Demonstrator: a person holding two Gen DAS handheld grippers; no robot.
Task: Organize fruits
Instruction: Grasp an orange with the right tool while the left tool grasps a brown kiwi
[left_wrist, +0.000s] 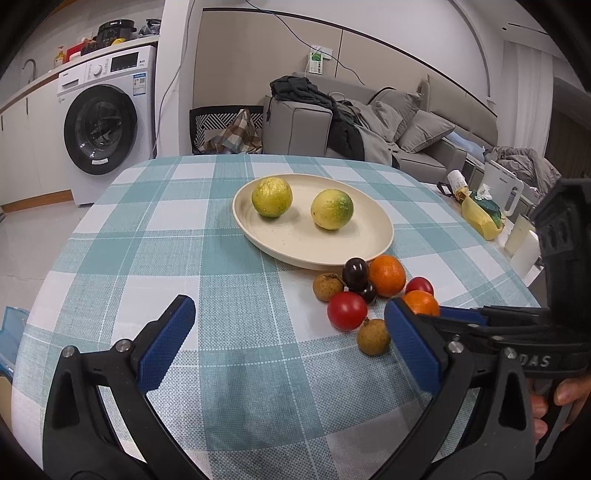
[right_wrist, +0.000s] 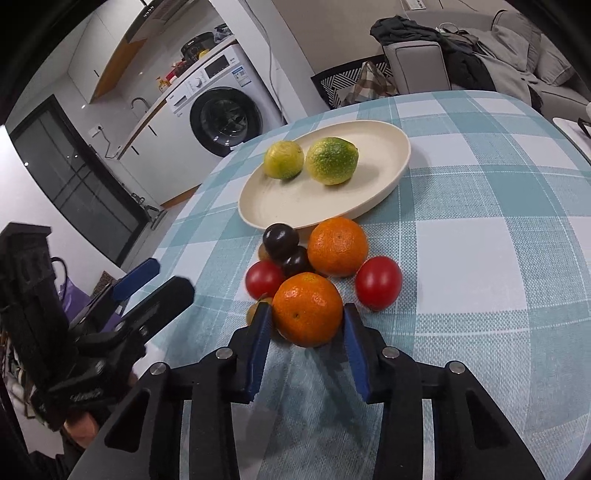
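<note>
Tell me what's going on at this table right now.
A person with a handheld gripper in each hand is sorting fruit on a checked tablecloth. The right gripper has its blue pads on either side of the nearest orange, apparently just touching it. The left gripper hangs open over bare cloth, holding nothing. Two yellow-green citrus fruits already sit on the cream plate. Another orange, tomatoes, dark plums and small brown fruits lie beside it.

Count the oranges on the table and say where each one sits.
2. The near orange sits between the right gripper fingers. The far orange lies just behind it, beside the plate rim. Others could be hidden in the fruit cluster, though none shows.
</note>
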